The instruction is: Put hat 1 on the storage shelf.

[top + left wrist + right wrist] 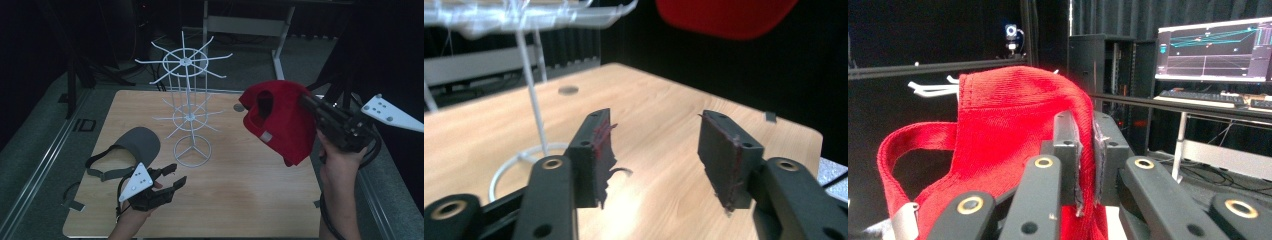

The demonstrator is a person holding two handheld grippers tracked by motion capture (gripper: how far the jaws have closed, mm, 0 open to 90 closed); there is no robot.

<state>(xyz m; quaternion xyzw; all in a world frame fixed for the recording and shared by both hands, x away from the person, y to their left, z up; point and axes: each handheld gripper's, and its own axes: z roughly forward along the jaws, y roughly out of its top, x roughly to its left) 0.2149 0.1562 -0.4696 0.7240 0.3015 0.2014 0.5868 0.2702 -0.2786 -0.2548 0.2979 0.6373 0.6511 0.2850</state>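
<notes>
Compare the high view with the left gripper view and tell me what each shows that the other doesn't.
High view alone: the grey visor lying on the table, the right gripper shut on the red cap, and both of the person's hands. Left gripper view alone: a close look along the left gripper, its jaws apart with nothing between them. Shared: the wooden table, the white wire rack with its ring base, and the red cap's edge up top.

Worktop (240,200): wire rack (186,107) upright at centre | grey visor (132,145) lying left | left gripper (172,177) low beside visor, jaws apart | right gripper (306,102) raised, clamping red cap (277,122) above right side
</notes>
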